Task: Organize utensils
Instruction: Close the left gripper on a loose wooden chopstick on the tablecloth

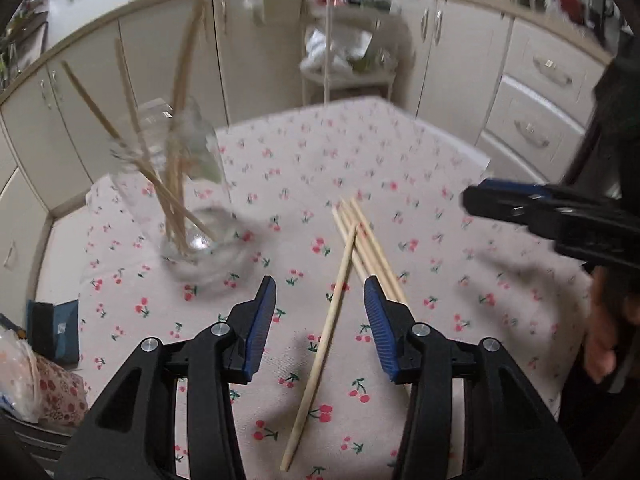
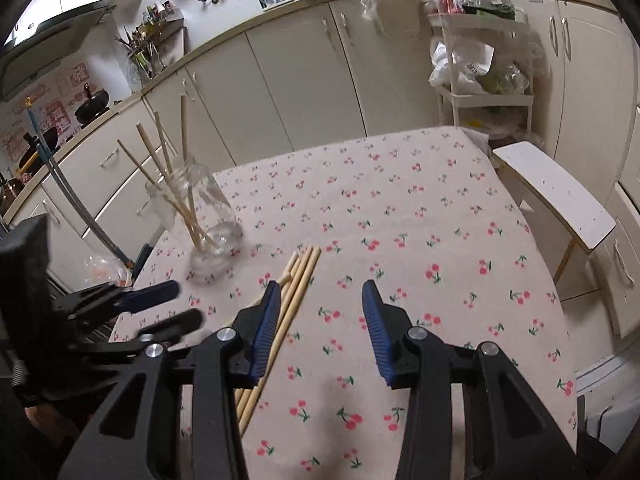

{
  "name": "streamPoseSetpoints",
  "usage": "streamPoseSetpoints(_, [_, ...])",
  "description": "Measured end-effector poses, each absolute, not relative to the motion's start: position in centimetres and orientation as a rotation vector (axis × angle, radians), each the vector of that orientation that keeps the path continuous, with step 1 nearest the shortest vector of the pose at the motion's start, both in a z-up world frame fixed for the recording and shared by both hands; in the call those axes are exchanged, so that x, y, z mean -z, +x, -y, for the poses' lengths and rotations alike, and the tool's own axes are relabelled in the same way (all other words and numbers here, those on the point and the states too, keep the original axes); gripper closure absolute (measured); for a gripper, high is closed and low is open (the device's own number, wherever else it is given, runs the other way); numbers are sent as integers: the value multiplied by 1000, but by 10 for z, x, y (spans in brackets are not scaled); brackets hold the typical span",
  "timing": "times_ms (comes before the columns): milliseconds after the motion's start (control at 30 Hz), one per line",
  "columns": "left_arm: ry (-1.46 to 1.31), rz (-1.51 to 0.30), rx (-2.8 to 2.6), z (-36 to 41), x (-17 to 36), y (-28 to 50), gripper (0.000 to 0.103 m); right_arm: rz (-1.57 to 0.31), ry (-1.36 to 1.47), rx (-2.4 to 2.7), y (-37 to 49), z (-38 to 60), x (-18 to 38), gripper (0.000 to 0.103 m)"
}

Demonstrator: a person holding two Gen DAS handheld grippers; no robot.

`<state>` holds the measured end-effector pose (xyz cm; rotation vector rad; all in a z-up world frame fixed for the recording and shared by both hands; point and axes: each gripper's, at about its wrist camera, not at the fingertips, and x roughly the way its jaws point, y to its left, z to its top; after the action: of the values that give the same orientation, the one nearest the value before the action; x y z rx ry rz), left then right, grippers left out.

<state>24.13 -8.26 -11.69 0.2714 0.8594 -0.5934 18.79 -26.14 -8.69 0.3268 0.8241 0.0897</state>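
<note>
A clear glass jar (image 1: 180, 208) (image 2: 204, 216) stands at the left of the cherry-print tablecloth (image 1: 400, 152) with several wooden chopsticks upright in it. More loose chopsticks (image 1: 370, 244) (image 2: 298, 292) lie in a bundle in the middle of the table. One single chopstick (image 1: 320, 356) lies crossed over them. It runs on the cloth below the gap of my left gripper (image 1: 320, 292), which is open and touches nothing. My right gripper (image 2: 320, 296) (image 1: 480, 196) is open too, just right of the bundle, with only cloth between its fingers. The left gripper (image 2: 186, 302) shows at that view's left edge.
A white bench (image 2: 560, 200) stands off the table's right side. A white rack (image 2: 480, 92) of bags is behind the table, before cream cabinets (image 2: 304, 80). Plastic bags (image 1: 36, 380) and a dark blue box (image 1: 56, 328) sit off the table's left edge.
</note>
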Motion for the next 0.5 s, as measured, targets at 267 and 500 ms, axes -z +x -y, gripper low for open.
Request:
streamPoseSetpoints(267, [352, -934, 630, 105, 135, 250, 60, -862, 365, -89, 184, 270, 99, 61])
streamPoseSetpoints(500, [224, -1024, 446, 81, 144, 282, 83, -890, 369, -92, 185, 271, 105, 61])
